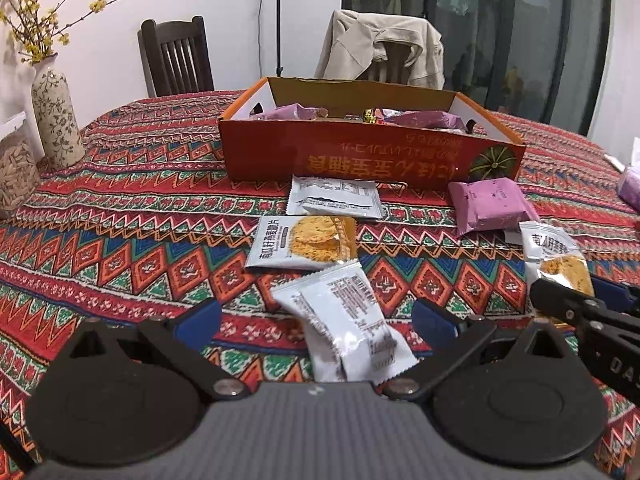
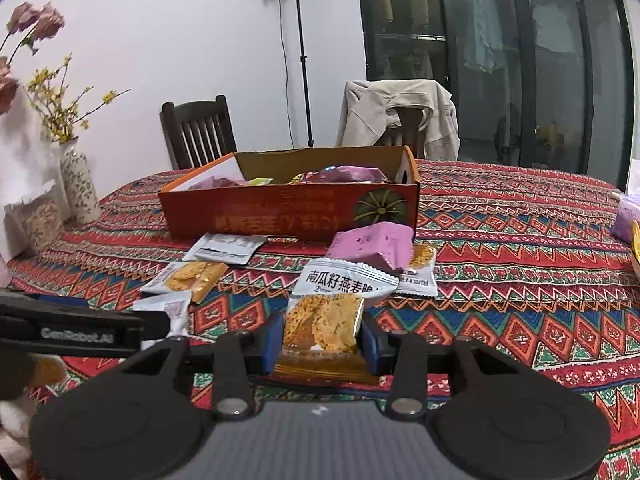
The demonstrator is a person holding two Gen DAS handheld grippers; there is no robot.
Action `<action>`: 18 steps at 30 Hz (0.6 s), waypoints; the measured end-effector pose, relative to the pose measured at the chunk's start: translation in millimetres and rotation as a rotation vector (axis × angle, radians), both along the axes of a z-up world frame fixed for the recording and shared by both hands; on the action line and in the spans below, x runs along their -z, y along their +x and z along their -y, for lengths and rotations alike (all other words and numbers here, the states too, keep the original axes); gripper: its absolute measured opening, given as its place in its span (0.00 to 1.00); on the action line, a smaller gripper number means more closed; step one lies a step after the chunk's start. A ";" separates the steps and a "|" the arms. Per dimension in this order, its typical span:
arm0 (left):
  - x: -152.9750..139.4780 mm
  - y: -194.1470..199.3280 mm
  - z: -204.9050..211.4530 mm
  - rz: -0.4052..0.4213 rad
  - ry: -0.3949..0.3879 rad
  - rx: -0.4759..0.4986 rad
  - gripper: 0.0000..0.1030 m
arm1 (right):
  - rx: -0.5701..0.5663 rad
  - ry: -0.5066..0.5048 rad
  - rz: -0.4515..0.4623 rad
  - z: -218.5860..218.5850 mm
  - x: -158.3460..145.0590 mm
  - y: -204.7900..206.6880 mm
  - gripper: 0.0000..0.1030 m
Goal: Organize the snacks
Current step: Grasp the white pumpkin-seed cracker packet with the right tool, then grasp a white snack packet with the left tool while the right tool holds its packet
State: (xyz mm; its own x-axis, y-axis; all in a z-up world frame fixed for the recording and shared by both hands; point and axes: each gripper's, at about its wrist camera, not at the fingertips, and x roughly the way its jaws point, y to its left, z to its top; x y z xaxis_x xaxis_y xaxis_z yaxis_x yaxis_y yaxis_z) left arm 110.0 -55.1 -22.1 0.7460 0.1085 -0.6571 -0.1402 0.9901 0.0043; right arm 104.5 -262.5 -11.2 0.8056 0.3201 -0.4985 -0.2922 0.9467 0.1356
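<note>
Clamped in my right gripper (image 2: pixel 323 338) is a cracker packet (image 2: pixel 329 312), white at the top with printed characters and clear below so the golden crackers show; both blue pads press on its lower half, and it stands upright between them above the patterned tablecloth (image 2: pixel 520 280). My left gripper (image 1: pixel 316 320) has its jaws spread wide with nothing gripped; a white packet (image 1: pixel 352 328) lying back-side up on the cloth sits between the two blue fingers (image 1: pixel 198 322), and I cannot tell from this angle whether either pad touches it.

Ahead of both tools stands the orange cardboard box (image 1: pixel 360 156), open at the top, with purple-wrapped snacks (image 1: pixel 288 113) and a few other wrappers already inside. Loose snacks lie in front of its near wall: a silver-white packet (image 1: pixel 334 199) just below the box, a second cracker packet (image 1: pixel 304 242) face up nearer to me, and a purple packet (image 1: pixel 490 206) off by the box's right corner. From the right wrist view another small packet (image 2: pixel 420 276) peeks out from under that purple one, though blur keeps me from reading it.

At the left edge of the table stand a flowered vase (image 1: pixel 54 120) with yellow blossoms and a clear container (image 1: pixel 16 176) of what look like seeds. Two chairs stand beyond the table, one draped with a beige jacket (image 1: pixel 384 50).
</note>
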 end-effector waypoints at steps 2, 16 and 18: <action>2.5 4.8 3.0 -0.010 0.014 -0.015 1.00 | -0.006 0.008 -0.003 1.2 0.8 1.9 0.39; 16.6 12.6 9.6 -0.053 0.000 -0.020 0.77 | -0.041 0.041 -0.013 1.8 6.4 1.2 0.39; 15.5 11.4 8.7 -0.047 -0.002 -0.015 0.67 | -0.043 0.040 -0.011 1.4 6.1 0.6 0.39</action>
State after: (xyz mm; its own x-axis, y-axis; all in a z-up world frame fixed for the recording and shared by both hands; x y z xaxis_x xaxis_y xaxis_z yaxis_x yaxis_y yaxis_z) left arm 121.4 -63.8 -37.6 0.7124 0.1180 -0.6918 -0.1543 0.9880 0.0097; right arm 105.1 -263.9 -17.3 0.7852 0.3740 -0.4935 -0.3306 0.9271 0.1765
